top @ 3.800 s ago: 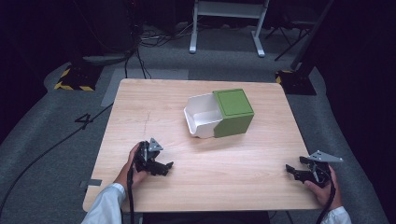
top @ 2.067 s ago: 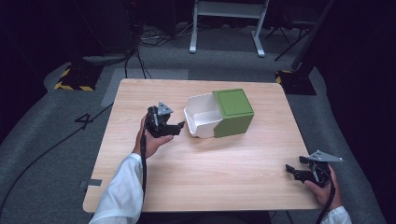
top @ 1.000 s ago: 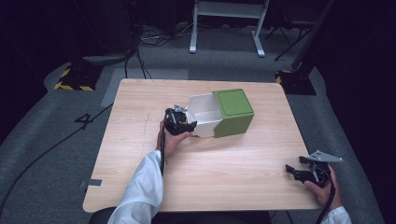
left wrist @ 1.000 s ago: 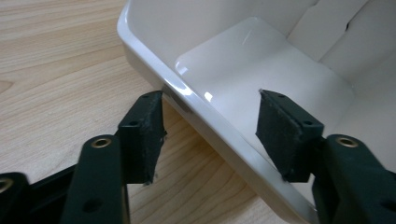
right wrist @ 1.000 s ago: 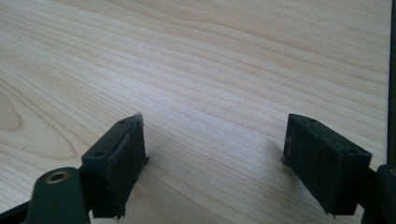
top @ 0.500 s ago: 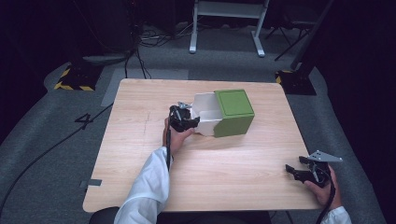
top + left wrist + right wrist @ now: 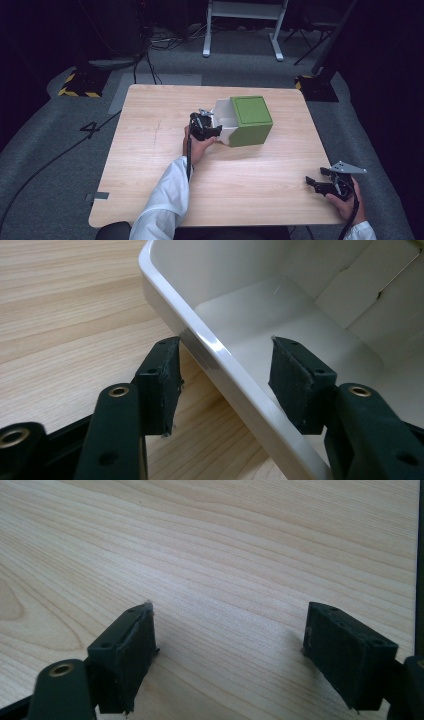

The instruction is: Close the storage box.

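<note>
A green box (image 7: 252, 120) lies near the middle of the wooden table (image 7: 150, 125), with a white inner tray (image 7: 225, 117) sticking out of its left side. My left gripper (image 7: 212, 131) is at the tray's near left corner. In the left gripper view it (image 7: 226, 347) is open, and its jaws straddle the tray's glossy white rim (image 7: 200, 340), one outside over the wood and one inside over the empty tray floor. My right gripper (image 7: 315, 181) is open at the table's front right, and in its own view it (image 7: 230, 615) has bare wood between its jaws.
The table's right edge (image 7: 417, 555) is close beside my right gripper. Grey floor with cables, a yellow-black striped block (image 7: 80, 85) and a white stand (image 7: 242, 25) surround the table.
My left gripper moved from the table's front left up and to the right until it reached the white tray. The box sits slightly further right. The right gripper stayed still.
</note>
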`<state>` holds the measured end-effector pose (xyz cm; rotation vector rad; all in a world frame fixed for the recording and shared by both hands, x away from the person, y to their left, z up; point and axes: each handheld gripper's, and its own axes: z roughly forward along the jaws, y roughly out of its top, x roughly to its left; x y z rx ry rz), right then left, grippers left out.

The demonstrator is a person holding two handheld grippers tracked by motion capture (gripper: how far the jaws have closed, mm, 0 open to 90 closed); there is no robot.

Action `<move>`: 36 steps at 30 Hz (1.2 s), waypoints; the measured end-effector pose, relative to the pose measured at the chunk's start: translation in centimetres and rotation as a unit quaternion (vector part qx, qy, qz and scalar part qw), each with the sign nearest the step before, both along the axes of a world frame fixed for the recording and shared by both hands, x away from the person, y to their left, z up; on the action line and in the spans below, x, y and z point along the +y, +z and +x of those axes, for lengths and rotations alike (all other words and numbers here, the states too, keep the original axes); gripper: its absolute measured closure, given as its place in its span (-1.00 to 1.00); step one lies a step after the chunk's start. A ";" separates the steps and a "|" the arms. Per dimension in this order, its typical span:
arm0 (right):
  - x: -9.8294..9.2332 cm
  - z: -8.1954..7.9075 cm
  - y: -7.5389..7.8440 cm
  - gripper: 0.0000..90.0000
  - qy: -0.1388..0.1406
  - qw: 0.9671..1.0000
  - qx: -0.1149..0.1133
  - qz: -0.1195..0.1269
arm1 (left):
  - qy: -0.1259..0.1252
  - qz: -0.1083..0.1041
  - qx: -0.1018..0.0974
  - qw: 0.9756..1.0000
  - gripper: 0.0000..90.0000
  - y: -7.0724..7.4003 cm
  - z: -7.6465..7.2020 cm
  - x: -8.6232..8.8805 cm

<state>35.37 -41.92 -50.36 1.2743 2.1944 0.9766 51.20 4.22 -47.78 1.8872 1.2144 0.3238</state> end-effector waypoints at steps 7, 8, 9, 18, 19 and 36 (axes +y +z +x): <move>0.0 0.0 0.0 -0.53 0.000 1.000 0.000 0.000 | -0.021 0.005 0.000 1.000 0.00 0.3 -0.1 -1.5; 0.0 0.0 0.0 -0.53 0.001 1.000 0.000 0.000 | -0.022 0.006 0.000 1.000 0.00 0.3 -0.2 -1.6; 0.0 0.0 0.0 -0.53 0.001 1.000 0.000 0.000 | -0.024 0.005 -0.001 1.000 -0.01 0.3 -0.1 -1.7; 0.0 0.0 0.0 -0.53 0.002 1.000 0.000 0.000 | -0.042 0.012 -0.007 0.999 -0.02 0.6 -0.4 -2.9; 0.0 0.0 0.0 -0.53 0.002 1.000 0.000 0.000 | -0.045 0.013 -0.007 0.999 -0.02 0.6 -0.4 -2.9; 0.0 0.0 0.0 -0.53 0.004 1.000 -0.001 0.000 | -0.060 0.027 -0.024 0.998 -0.07 1.6 -0.6 -2.4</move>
